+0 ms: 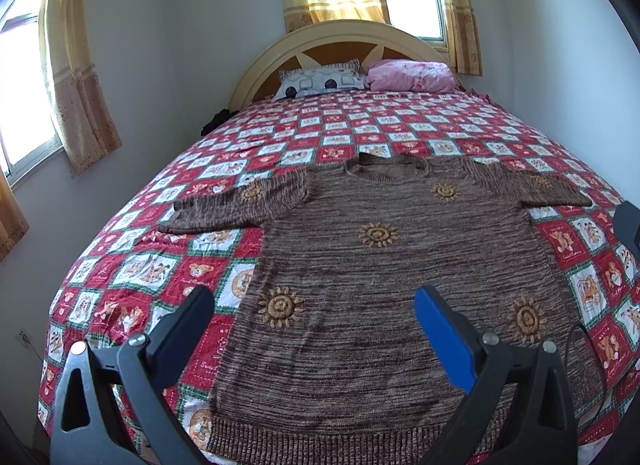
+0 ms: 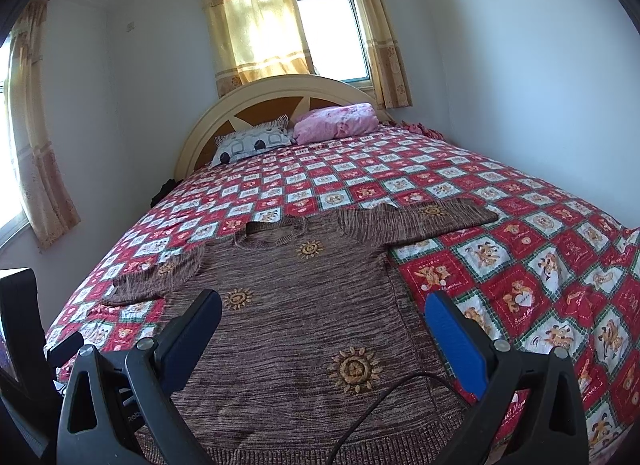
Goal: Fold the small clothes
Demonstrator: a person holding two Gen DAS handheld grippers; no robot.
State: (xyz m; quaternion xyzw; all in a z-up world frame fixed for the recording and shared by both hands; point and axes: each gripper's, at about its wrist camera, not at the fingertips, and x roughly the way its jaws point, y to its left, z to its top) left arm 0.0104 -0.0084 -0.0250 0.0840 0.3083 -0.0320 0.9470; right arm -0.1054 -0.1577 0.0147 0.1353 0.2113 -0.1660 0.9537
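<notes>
You are facing a bed [image 1: 400, 129] wearing a red patchwork quilt [image 1: 132, 273]; lying on it: a brown sweater [image 1: 360, 265] spread flat near you, two pillows [image 1: 320, 83] far.

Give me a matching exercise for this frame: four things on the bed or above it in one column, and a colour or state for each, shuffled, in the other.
Things:
1. sweater
2. quilt
3. left gripper
4. pillow

Descriptions:
A. pink, at the headboard
B. open, above the sweater, holding nothing
C. brown knit, laid flat with both sleeves spread
D. red and white checks with teddy bear pictures

Pairs: 1-C, 2-D, 3-B, 4-A

The right gripper also hangs open above the sweater, so B would fit it too.
</notes>
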